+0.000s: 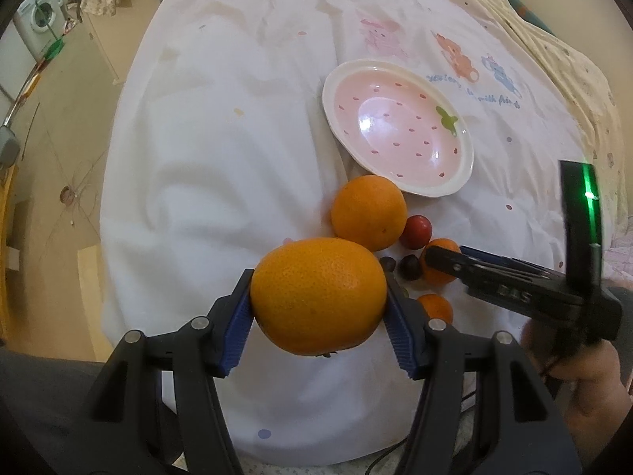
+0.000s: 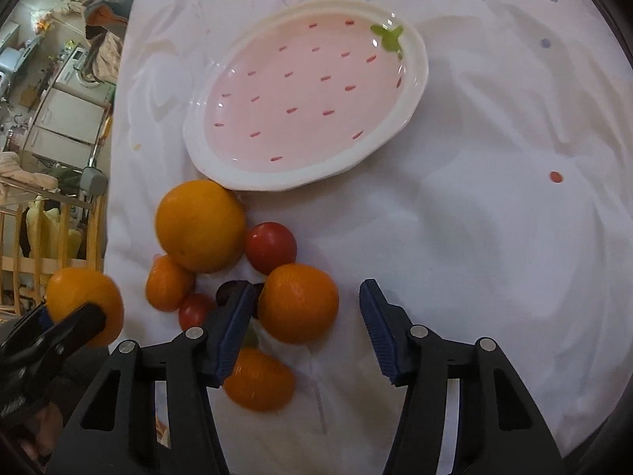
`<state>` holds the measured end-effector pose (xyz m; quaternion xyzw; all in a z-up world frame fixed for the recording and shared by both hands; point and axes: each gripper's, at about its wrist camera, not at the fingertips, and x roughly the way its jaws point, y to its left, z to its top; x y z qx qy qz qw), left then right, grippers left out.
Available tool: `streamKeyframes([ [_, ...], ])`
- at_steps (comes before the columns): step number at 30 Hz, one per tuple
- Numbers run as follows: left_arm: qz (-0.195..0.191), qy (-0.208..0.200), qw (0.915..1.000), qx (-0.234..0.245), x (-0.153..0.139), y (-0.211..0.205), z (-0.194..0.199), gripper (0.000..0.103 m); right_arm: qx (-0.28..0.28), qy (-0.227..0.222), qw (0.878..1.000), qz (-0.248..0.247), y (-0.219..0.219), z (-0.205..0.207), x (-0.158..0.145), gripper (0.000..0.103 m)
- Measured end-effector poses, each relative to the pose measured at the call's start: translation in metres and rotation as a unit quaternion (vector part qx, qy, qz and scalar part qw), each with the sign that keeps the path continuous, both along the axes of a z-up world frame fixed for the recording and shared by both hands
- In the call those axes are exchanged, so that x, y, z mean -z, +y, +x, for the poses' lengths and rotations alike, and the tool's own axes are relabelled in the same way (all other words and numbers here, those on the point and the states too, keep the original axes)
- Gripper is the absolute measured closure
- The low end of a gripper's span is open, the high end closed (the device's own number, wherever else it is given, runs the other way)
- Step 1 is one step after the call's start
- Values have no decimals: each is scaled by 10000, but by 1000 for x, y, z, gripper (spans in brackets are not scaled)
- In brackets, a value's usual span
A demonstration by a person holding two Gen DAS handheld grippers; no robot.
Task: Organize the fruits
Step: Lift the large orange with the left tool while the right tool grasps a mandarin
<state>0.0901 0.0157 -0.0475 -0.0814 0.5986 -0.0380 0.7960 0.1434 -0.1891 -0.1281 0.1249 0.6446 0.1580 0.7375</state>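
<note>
On white cloth (image 1: 198, 158), round dimpled orange (image 1: 318, 295).

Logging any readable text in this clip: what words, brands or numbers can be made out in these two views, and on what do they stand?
"DAS": raised letters on the right hand-held gripper, side of its black body, left wrist view.
"with": only clear word in the blue cursive line printed on the white cloth; the rest is too blurred to read.
Pink plate: only dashes and a green leaf, no text.
</note>
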Motion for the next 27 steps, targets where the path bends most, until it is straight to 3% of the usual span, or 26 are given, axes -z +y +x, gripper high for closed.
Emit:
streamKeyframes([
  [5,19,-41,10000,63,0,-4,0,46,-5,50,10000,83,2,4,4,59],
  [27,431,-362,9984,-75,-2,-6,1,46,452,-759,9929,802,-60,-13,-68,60],
])
